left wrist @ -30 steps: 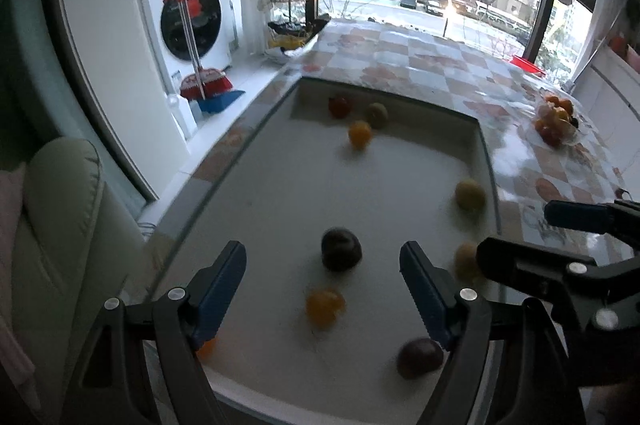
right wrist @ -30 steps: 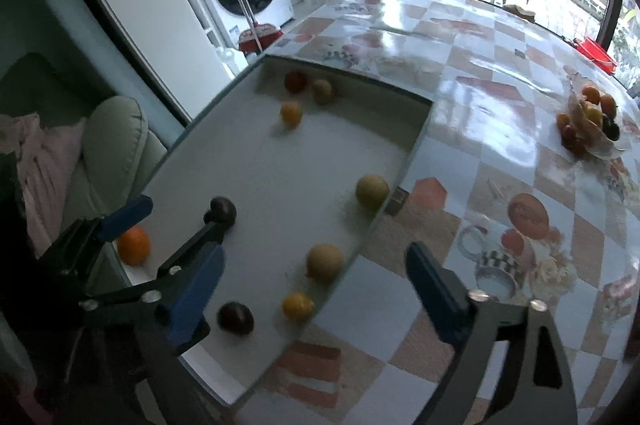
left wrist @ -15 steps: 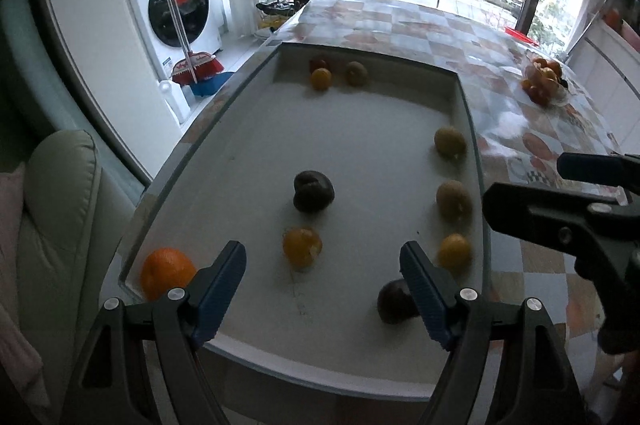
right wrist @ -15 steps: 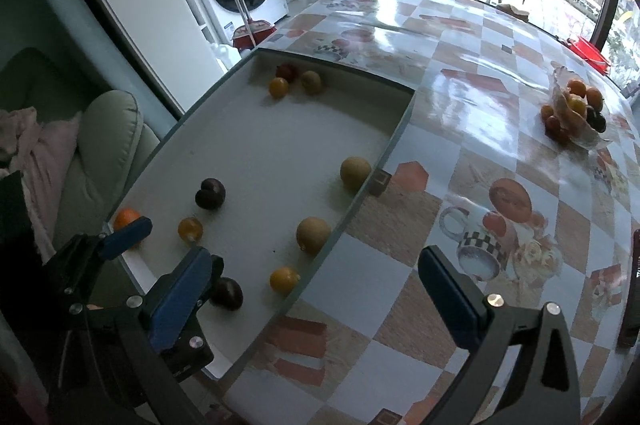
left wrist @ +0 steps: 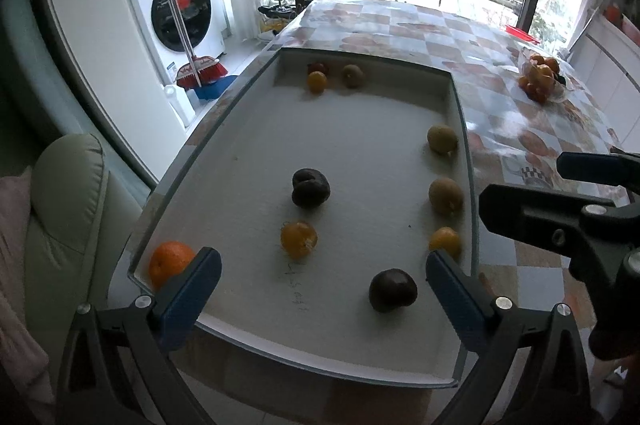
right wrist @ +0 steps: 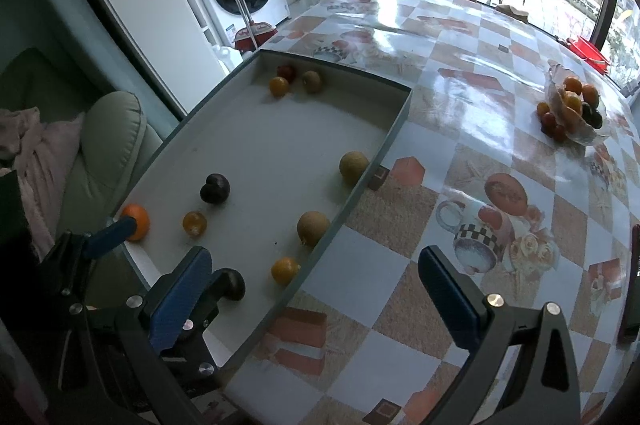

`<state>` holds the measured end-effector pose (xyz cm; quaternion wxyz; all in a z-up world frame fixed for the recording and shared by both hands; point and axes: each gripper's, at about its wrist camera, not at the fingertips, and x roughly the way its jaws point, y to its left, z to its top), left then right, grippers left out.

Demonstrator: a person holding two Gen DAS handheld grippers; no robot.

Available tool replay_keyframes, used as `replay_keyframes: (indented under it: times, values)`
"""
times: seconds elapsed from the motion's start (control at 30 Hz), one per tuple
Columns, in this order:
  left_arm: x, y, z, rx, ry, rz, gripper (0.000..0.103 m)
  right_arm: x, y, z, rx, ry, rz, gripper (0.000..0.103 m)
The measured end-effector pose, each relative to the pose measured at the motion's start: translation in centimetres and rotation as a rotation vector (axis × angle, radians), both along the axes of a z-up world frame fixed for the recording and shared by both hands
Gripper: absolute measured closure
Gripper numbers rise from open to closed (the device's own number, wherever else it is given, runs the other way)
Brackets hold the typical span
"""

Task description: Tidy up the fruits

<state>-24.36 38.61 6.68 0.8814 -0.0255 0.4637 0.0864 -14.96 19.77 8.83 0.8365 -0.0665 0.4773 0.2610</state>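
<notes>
Little looks sorted: 10 loose fruits (left wrist: 310,187) lie scattered across the white tray (left wrist: 360,129), the glass bowl (right wrist: 576,113) of fruit sits far right on the table, and the left gripper (left wrist: 320,289) and right gripper (right wrist: 316,297) hover near, jaws apart, empty.

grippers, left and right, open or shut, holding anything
Left gripper: open, holding nothing, above the white tray.
Right gripper: open, holding nothing, over the tray's right edge.

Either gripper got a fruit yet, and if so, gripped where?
Nothing is held. The left gripper and the right gripper both stand open and empty; all the loose fruit lies in the tray.
</notes>
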Motion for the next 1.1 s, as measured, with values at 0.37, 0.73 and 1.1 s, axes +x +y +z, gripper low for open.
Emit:
replay_keyframes:
  times: [0.37,0.73,1.1]
  values:
    - [-0.2,-0.2,0.3,0.013,-0.001,0.002,0.000,-0.4,0.1,0.2,-0.015,-0.007,0.012,0.000]
    - [-0.4,-0.4,0.4,0.033,0.005,0.001,0.000,-1.0,-0.1,0.4,-0.043,-0.032,0.023,0.000]
    - [-0.4,-0.7,0.5,0.054,0.006,-0.006,0.000,-1.2,0.1,0.6,-0.070,-0.063,0.030,0.000]
